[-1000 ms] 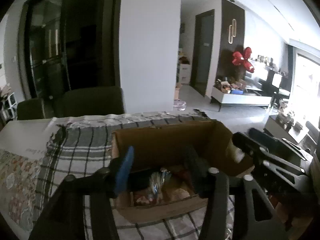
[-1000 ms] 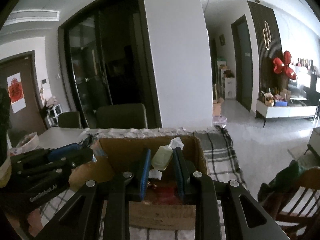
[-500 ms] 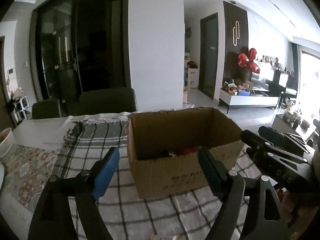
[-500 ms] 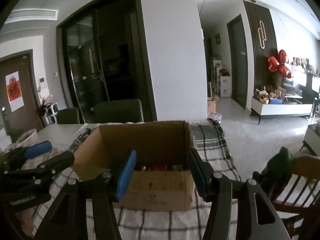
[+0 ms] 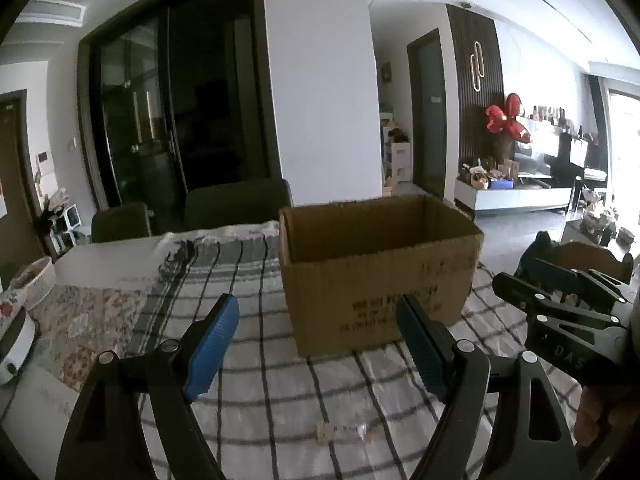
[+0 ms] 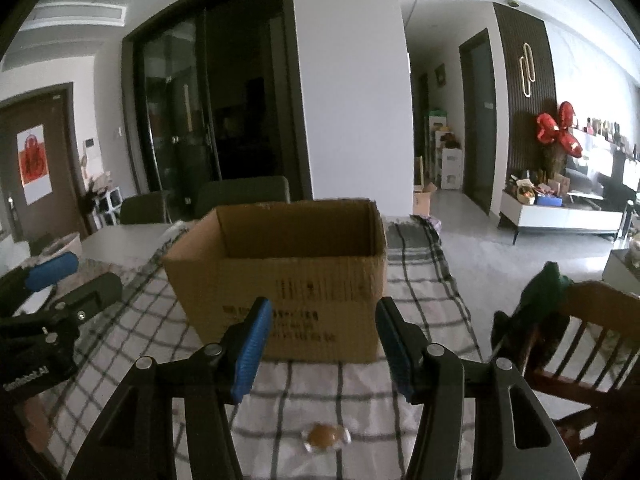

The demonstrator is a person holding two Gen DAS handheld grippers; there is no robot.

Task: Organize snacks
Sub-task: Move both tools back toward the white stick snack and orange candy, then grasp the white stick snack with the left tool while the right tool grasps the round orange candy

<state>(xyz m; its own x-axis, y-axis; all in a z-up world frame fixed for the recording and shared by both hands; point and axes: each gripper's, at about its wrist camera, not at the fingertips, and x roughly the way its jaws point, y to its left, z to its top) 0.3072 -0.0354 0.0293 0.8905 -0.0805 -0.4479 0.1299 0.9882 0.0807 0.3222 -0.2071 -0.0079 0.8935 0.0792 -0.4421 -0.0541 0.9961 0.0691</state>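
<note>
An open cardboard box (image 5: pixel 380 280) (image 6: pixel 288 280) stands on the checked tablecloth (image 5: pixel 256 276); its contents are hidden by its near wall. My left gripper (image 5: pixel 316 340) hovers in front of the box, open, with nothing between its blue pads (image 5: pixel 212 340). To its right, my right gripper (image 6: pixel 322 328) is also open and empty, just short of the box. A small clear-wrapped snack (image 5: pixel 344 432) lies on the cloth below the left gripper. A round brown wrapped sweet (image 6: pixel 324 436) lies below the right gripper. Each view shows the other gripper at its edge: the right gripper (image 5: pixel 560 312), the left gripper (image 6: pixel 60 280).
A floral mat (image 5: pixel 80 320) and a white basket (image 5: pixel 32 280) lie at the table's left. Dark chairs (image 5: pixel 236 208) stand behind the table. A wooden chair (image 6: pixel 580 340) draped with green cloth (image 6: pixel 548 284) stands close on the right.
Both grippers have drawn back out of the box toward its near side and opened wider. The pale packet between the right gripper's pads is gone from them.
</note>
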